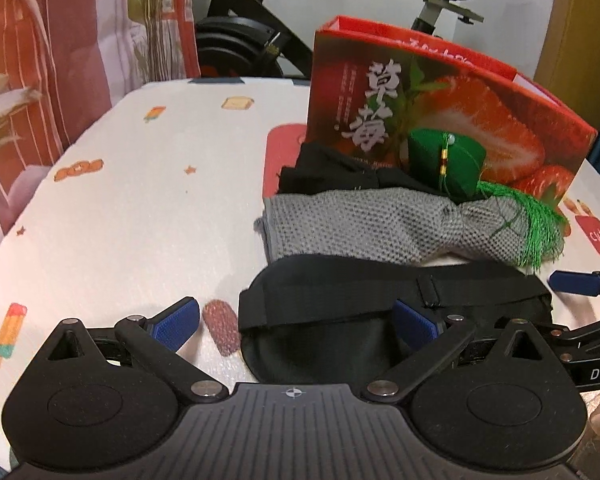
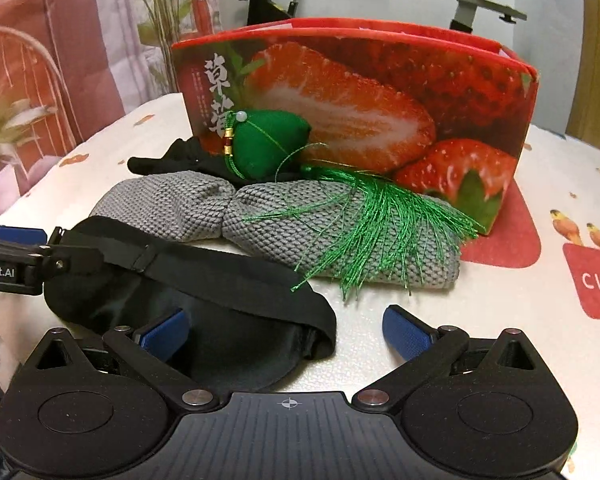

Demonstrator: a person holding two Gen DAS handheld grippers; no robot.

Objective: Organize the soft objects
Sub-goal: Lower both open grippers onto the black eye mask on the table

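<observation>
Satiny black eye mask (image 2: 204,320) before knitted grey cloth (image 2: 340,232).

one strawberry box (image 2: 360,92), one green sachet (image 2: 268,148), one grey cloth (image 2: 340,220), one black eye mask (image 2: 204,300), two tools.

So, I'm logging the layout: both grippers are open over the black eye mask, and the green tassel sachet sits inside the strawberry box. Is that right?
Not quite. The green tassel sachet is outside the strawberry box, resting against its front, as the right wrist view shows. The left gripper and right gripper are open over the black eye mask.
</observation>
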